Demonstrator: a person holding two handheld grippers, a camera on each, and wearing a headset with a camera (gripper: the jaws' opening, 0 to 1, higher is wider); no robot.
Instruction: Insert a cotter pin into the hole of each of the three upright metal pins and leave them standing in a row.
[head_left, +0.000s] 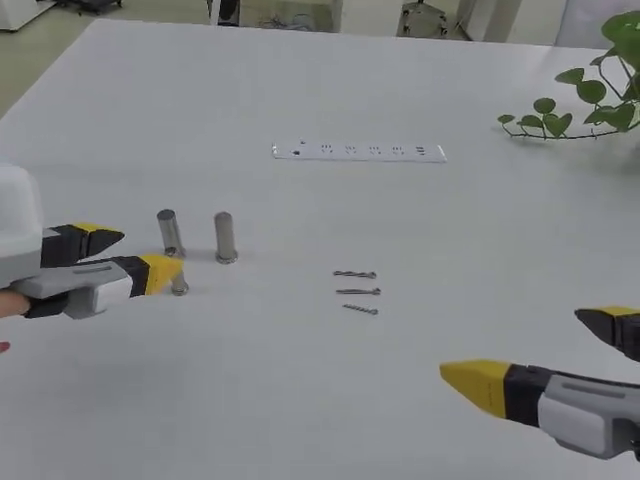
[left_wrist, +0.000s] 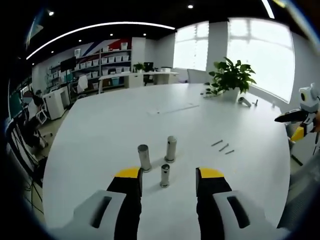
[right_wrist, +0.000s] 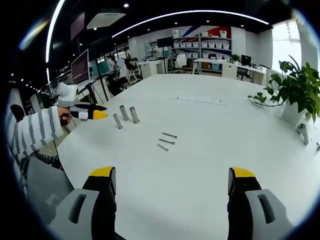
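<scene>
Left tool: jaws apart, gripping nothing, at the left of the desk. In the left gripper view the nearest metal pin stands upright between the two jaws. We cannot tell whether either jaw touches it. The far-left pin and the far-right pin stand just beyond it, side by side.

Right tool: jaws wide open, empty, at the near right.

The three cotter pins lie flat mid-desk, parallel, with long axes running left to right. None is inserted. They lie to the right of the upright pins and to the far left of the right tool, well apart from it. We judge the right tool the nearer, so it should fetch, closing across a cotter pin's long axis while the left tool steadies the nearest metal pin.
</scene>
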